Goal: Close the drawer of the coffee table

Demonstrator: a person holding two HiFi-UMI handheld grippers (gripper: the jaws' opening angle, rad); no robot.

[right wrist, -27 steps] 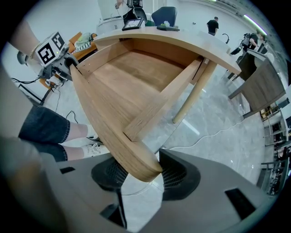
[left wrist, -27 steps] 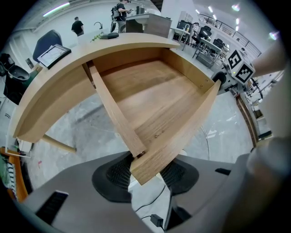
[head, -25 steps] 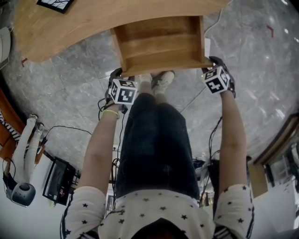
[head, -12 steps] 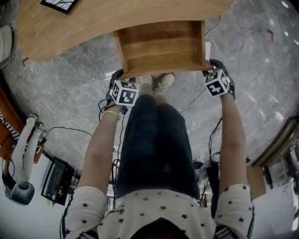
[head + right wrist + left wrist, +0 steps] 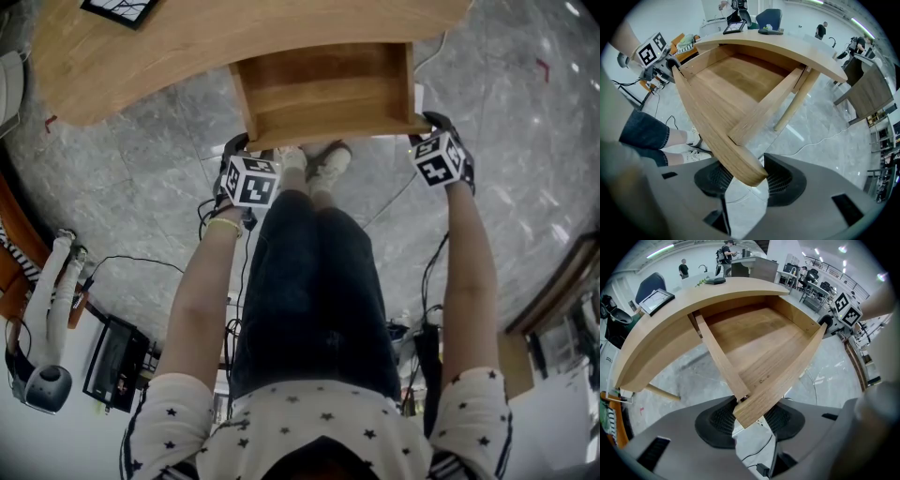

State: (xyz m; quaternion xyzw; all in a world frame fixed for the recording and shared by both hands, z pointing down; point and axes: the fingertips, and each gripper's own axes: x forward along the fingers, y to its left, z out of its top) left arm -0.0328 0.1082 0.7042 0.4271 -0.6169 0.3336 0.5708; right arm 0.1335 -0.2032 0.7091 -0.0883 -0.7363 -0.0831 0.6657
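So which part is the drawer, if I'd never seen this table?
Find the curved light-wood coffee table on the grey stone floor. Jutting from under it toward the person's shoes is the drawer, a shallow wooden tray. Unlike the round legs beside it, it is an open, empty box.

- My left tongs (image 5: 246, 176) hang at the near left corner of the open drawer (image 5: 323, 89), and my right tongs (image 5: 439, 157) at its near right corner.
- The drawer juts from the wooden counter (image 5: 141, 56) beyond both tongs.
- My shoes (image 5: 319, 161) stand between the tongs on the grey floor (image 5: 141, 187).
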